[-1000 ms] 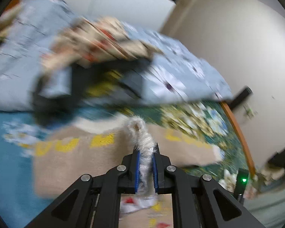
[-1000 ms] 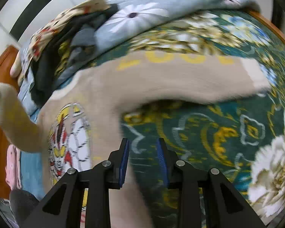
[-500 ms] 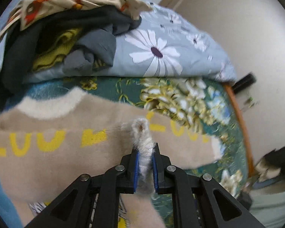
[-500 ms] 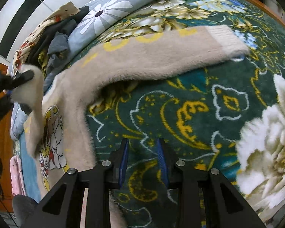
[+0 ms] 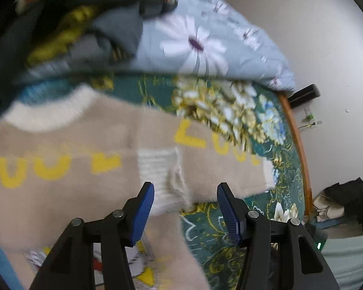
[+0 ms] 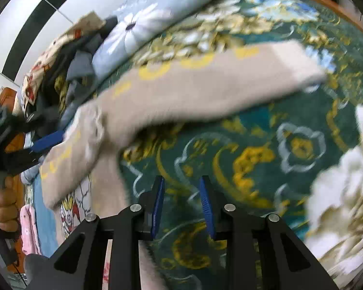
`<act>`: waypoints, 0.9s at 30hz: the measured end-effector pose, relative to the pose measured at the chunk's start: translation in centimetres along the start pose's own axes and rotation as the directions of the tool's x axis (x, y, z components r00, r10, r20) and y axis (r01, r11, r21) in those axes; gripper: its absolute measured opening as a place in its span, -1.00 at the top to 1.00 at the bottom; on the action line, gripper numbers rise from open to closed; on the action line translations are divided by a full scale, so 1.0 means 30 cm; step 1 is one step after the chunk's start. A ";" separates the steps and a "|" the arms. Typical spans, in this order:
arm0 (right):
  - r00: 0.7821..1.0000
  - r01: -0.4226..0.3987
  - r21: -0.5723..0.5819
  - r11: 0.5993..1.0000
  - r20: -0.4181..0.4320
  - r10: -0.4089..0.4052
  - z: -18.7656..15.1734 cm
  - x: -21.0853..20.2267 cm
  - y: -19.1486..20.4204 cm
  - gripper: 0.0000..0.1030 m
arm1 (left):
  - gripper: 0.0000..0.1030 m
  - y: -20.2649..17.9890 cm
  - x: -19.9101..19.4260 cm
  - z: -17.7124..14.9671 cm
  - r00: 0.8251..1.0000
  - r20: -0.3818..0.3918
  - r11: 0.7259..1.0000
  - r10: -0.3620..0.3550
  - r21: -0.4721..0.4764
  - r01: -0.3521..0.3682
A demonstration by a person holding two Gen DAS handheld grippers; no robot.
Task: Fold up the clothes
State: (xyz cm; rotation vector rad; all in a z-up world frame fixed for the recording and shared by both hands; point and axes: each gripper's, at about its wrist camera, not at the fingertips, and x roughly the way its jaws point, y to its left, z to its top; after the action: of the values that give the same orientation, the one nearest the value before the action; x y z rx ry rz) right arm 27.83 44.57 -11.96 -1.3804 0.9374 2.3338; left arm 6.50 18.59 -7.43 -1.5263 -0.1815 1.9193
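The left gripper, fingers apart, hovers over a folded-in cuff of the sweater on the bed. The other sleeve runs from 9 toward 2 o'clock ahead of the right gripper, also parted and empty, which looks nearer it.

1 beige sweater w/ 2 sleeves. 2 hand-held grippers: left hand-held gripper, right hand-held gripper, 2 blue pads each. 1 pile of clothes. 1 daisy-print quilt. 1 green floral bedspread.
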 end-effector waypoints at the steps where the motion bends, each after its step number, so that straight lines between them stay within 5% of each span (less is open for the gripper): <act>1: 1.000 0.004 0.016 1.000 0.023 -0.004 0.022 -0.022 -0.031 0.41 | -0.14 0.033 -0.043 -0.018 0.999 0.035 0.999 0.039 -0.001 -0.039; 3: 0.998 0.010 0.074 0.997 0.068 -0.015 0.062 -0.058 -0.100 0.35 | -0.15 0.101 -0.118 -0.063 0.985 0.104 0.990 0.141 -0.007 -0.142; 5: 0.992 0.003 0.188 0.982 0.127 -0.028 0.110 -0.080 -0.203 0.30 | -0.16 0.194 -0.171 -0.136 0.937 0.162 0.950 0.310 -0.026 -0.310; 7: 0.986 -0.015 0.306 0.952 0.161 -0.036 0.144 -0.078 -0.290 0.30 | -0.16 0.288 -0.191 -0.198 0.909 0.165 0.924 0.383 -0.088 -0.373; 13: 0.975 -0.162 0.639 0.752 0.223 0.020 0.211 0.015 -0.461 0.29 | -0.16 0.516 -0.239 -0.341 0.912 0.143 0.883 0.385 -0.344 -0.319; 15: 0.973 -0.171 0.670 0.722 0.230 0.017 0.235 0.036 -0.453 0.37 | -0.16 0.561 -0.260 -0.362 0.918 0.155 0.870 0.366 -0.408 -0.278; 17: 0.981 -0.104 0.669 0.736 0.192 -0.035 0.272 0.041 -0.423 0.80 | -0.16 0.576 -0.282 -0.367 0.919 0.191 0.870 0.345 -0.432 -0.237; 21: 0.971 -0.073 0.532 0.844 0.230 -0.061 0.350 -0.042 -0.297 0.81 | -0.16 0.606 -0.313 -0.379 0.919 0.240 0.867 0.312 -0.467 -0.173; 24: 0.953 -0.059 0.253 0.966 0.301 -0.020 0.391 -0.164 -0.055 0.81 | -0.16 0.638 -0.313 -0.388 0.926 0.236 0.859 0.294 -0.491 -0.147; 27: 0.934 -0.080 -0.054 0.995 0.345 0.094 0.357 -0.243 0.242 0.81 | -0.16 0.666 -0.333 -0.399 0.931 0.240 0.849 0.275 -0.515 -0.118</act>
State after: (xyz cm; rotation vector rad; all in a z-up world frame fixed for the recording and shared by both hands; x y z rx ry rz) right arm 20.44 46.73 0.74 -0.9072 0.8625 2.5594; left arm 10.05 -5.91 -12.83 -1.5958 -0.7293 2.4052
